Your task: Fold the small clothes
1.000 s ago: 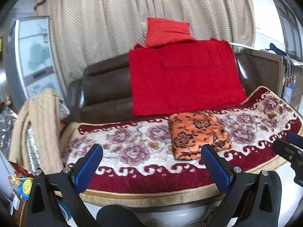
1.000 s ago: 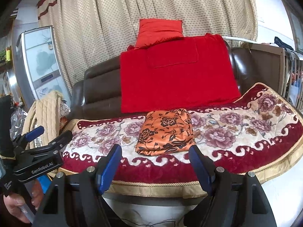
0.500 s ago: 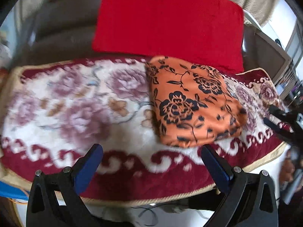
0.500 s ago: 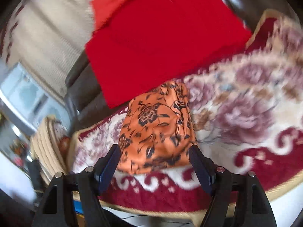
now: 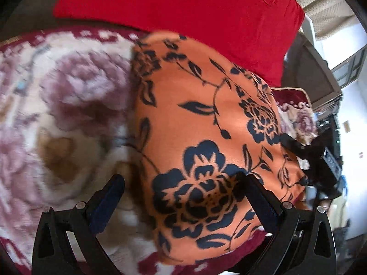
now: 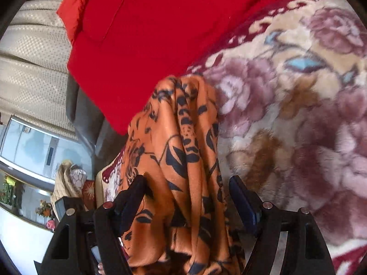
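Orange garment (image 6: 183, 160) | long axis probably toward red cushion (image 6: 160, 34)

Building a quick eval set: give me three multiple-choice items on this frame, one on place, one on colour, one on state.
1. The orange floral garment lies on: A bare floor; B flowered blanket; C chair.
2. The cloth over the sofa back is: A red; B green; C white.
3. The right gripper is: A shut empty; B out of view; C open.

Key: B, the blanket shows around the garment; A, plain red behind the garment; C, its jaws stand wide either side of the garment's folds without pressing them.
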Motion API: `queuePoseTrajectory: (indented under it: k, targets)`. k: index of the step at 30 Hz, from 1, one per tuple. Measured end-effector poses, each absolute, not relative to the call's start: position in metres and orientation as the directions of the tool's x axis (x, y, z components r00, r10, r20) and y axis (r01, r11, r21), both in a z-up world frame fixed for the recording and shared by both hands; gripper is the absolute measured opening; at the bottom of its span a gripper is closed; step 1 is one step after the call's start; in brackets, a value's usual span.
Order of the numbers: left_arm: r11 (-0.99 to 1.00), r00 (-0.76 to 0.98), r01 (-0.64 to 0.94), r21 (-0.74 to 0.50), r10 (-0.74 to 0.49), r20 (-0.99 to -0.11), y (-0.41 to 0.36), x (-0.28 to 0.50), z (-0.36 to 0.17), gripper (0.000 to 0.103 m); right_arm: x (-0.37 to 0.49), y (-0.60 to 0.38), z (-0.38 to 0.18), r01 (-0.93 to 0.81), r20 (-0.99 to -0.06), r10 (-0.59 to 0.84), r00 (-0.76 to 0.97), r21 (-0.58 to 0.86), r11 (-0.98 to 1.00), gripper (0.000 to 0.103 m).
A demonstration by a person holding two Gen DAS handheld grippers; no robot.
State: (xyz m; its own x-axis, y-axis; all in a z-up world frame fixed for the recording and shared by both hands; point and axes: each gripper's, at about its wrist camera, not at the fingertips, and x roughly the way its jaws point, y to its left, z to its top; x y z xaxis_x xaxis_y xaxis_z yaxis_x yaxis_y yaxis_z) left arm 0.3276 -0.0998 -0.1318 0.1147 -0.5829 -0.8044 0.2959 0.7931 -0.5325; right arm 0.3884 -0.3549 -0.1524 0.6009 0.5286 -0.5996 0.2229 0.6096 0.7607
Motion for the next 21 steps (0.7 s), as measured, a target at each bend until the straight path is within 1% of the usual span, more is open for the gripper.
queuePoseTrajectory:
  k: [2,4,5,6,7,8,9,10,13,16,21]
  targets:
    - [0.779,0.096,0.275,-0.564,-0.605,-0.79,-0.101,0.328,-0.137,0.102,0.39,-0.348,-0.151,0.203,-0.602,0.524,0.603,0.75,0.629,0.079]
    - [0.758,0.088,0.265,-0.595,-0.634,-0.768,-0.103,0.327,-0.138,0.087,0.39,-0.335,-0.146,0.16,-0.623,0.506,0.597,0.71,0.685,0.077]
    - [0.768,0.1,0.258,-0.587,-0.625,-0.774,-0.104,0.326,-0.137,0.085,0.391,-0.33,-0.143,0.145,-0.632,0.493,0.598,0.69,0.709,0.072]
    - [0.77,0.109,0.258,-0.584,-0.623,-0.774,-0.106,0.325,-0.134,0.079,0.391,-0.322,-0.139,0.122,-0.647,0.471,0.599,0.655,0.745,0.061]
    - [0.772,0.114,0.264,-0.578,-0.62,-0.776,-0.107,0.324,-0.132,0.071,0.39,-0.317,-0.134,0.102,-0.649,0.46,0.605,0.637,0.764,0.056]
    - [0.778,0.127,0.283,-0.561,-0.61,-0.782,-0.109,0.321,-0.127,0.067,0.39,-0.316,-0.133,0.095,-0.641,0.463,0.612,0.641,0.762,0.051]
    - [0.783,0.139,0.302,-0.544,-0.601,-0.787,-0.112,0.32,-0.122,0.058,0.388,-0.315,-0.13,0.089,-0.628,0.466,0.624,0.649,0.755,0.048]
    - [0.785,0.149,0.317,-0.533,-0.596,-0.789,-0.114,0.32,-0.118,0.053,0.386,-0.313,-0.126,0.084,-0.622,0.457,0.636,0.644,0.76,0.047]
    - [0.796,0.177,0.347,-0.496,-0.575,-0.799,-0.117,0.315,-0.104,0.047,0.378,-0.302,-0.112,0.051,-0.609,0.432,0.665,0.614,0.787,0.044]
    - [0.806,0.216,0.362,-0.469,-0.562,-0.799,-0.112,0.306,-0.085,0.046,0.37,-0.283,-0.093,0.004,-0.587,0.417,0.694,0.582,0.813,0.044]
    - [0.817,0.304,0.388,-0.427,-0.55,-0.778,-0.084,0.289,-0.046,0.046,0.353,-0.251,-0.063,-0.09,-0.503,0.435,0.746,0.572,0.815,0.044]
